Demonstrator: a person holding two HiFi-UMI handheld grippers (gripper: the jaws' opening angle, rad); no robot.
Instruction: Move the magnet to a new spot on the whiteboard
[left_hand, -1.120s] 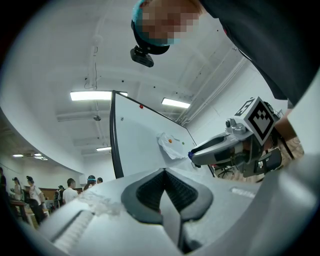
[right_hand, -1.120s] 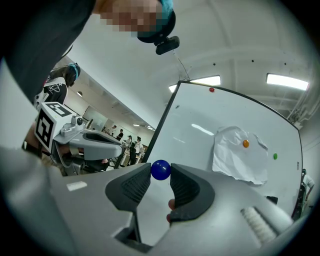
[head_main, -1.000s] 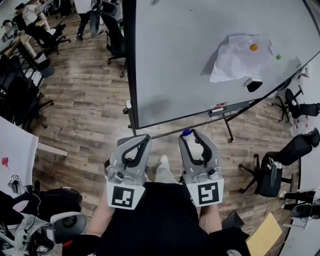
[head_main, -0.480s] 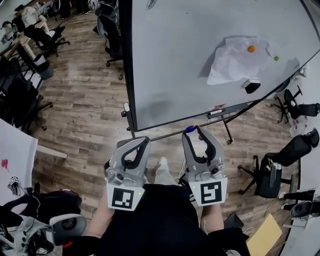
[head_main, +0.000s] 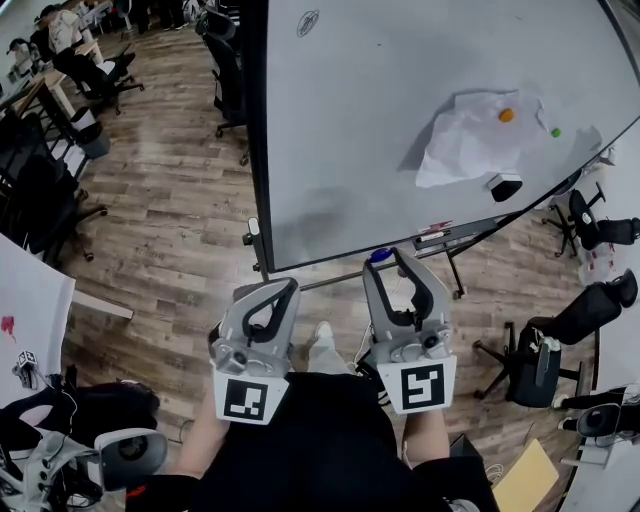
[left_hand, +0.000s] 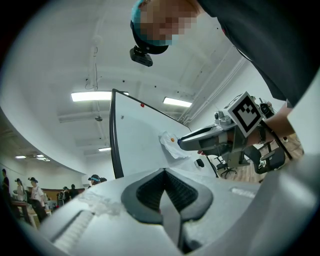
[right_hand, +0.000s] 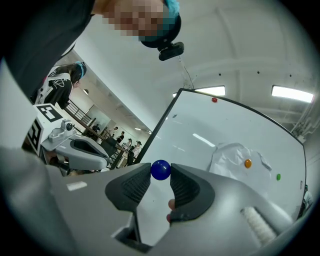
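A small blue ball magnet (right_hand: 160, 170) is pinched between the tips of my right gripper (right_hand: 160, 173), which is shut on it. In the head view the blue magnet (head_main: 379, 256) and right gripper (head_main: 386, 258) sit just below the bottom edge of the whiteboard (head_main: 380, 120), apart from its surface. Beside it on the left, my left gripper (head_main: 291, 284) has its jaws together with nothing between them; its own view shows the left gripper (left_hand: 164, 174) pointing up past the whiteboard (left_hand: 135, 140).
An orange magnet (head_main: 507, 115) pins a crumpled paper sheet (head_main: 470, 135) to the board, with a green magnet (head_main: 556, 131) and an eraser (head_main: 505, 186) close by. A red magnet (right_hand: 214, 100) sits near the top edge. Office chairs (head_main: 545, 355) flank the stand's marker tray (head_main: 450, 232).
Both grippers have edged forward toward the board's lower edge, the right one with the blue magnet still in it. The board now sits nearer in the head view.
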